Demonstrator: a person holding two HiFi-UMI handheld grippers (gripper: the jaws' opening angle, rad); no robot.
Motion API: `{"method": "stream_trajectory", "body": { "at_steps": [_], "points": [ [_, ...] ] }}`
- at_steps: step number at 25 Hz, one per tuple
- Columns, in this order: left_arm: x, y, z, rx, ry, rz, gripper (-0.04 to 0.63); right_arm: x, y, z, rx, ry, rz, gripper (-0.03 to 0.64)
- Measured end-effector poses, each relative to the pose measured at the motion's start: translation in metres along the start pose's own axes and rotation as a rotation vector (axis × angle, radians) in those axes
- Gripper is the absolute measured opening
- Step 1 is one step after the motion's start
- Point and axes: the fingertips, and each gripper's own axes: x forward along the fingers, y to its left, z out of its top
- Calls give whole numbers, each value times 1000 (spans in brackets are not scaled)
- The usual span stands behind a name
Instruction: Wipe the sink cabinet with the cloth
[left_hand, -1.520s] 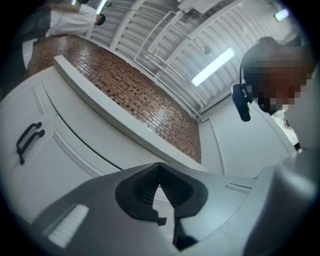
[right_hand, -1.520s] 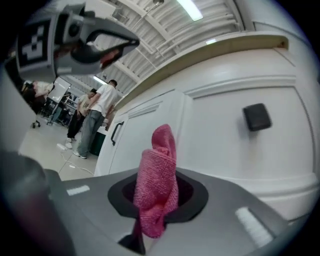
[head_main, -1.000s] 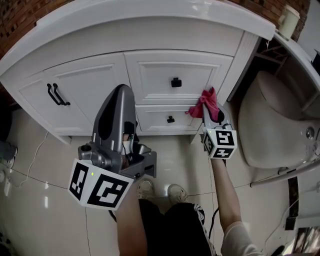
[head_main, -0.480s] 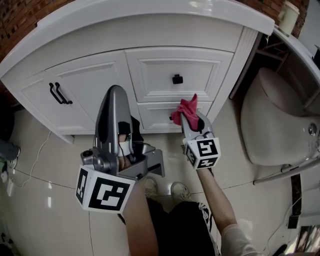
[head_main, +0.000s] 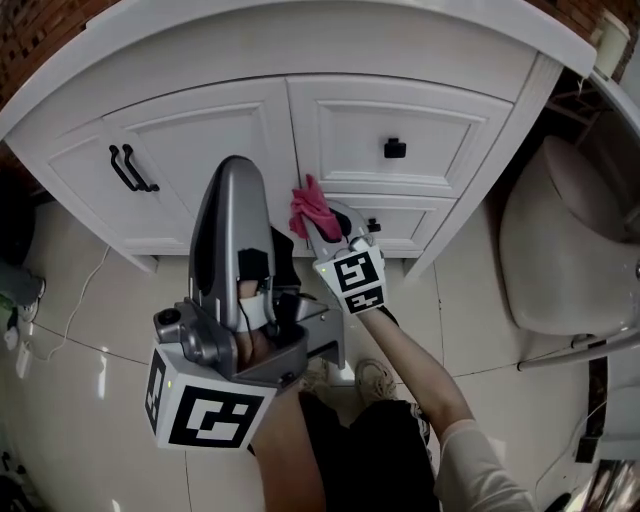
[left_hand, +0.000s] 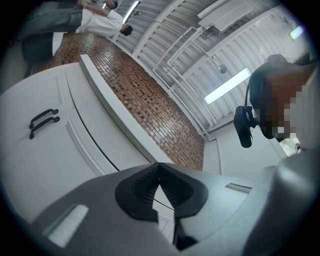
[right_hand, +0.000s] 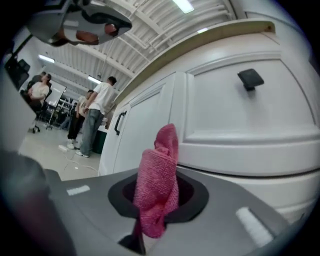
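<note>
The white sink cabinet fills the top of the head view, with a door on the left and two drawers on the right. My right gripper is shut on a pink cloth, which touches the cabinet face near the upper drawer's lower left corner. In the right gripper view the pink cloth stands up between the jaws against the cabinet. My left gripper hangs in front of the door, jaws shut and empty, tips off the cabinet.
Black handles sit on the door and a black knob on the upper drawer. A toilet stands to the right of the cabinet. The tiled floor lies below. People stand in the background.
My right gripper has carried the pink cloth leftwards along the cabinet front, from its right edge to the gap between door and drawers. The left gripper has stayed roughly in place.
</note>
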Motion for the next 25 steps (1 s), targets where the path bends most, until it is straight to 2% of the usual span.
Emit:
{"method": "stream_trajectory", "body": {
  "at_steps": [3, 9, 14, 17, 19, 20, 21, 25],
  "points": [
    [0, 1, -1, -7, 1, 1, 9, -20, -21, -6, 23, 4, -43, 55],
    [4, -8, -13, -14, 25, -22, 9, -98, -119, -27, 91, 19, -294, 58],
    [7, -11, -25, 9, 57, -20, 9, -162, -192, -51, 92, 70, -492, 58],
    [9, -12, -29, 13, 62, -11, 9, -193, -218, -61, 135, 81, -610, 57],
    [9, -12, -27, -3, 56, -14, 9, -203, -216, -57, 200, 39, -651, 57],
    [9, -13, -24, -14, 50, -20, 9, -198, -202, -50, 210, 17, -621, 56],
    [8, -14, -21, -22, 42, -27, 9, -184, -180, -42, 200, 1, -556, 57],
    [11, -17, -31, -28, 40, -31, 9, -94, -65, -21, 177, -35, -184, 57]
  ]
}}
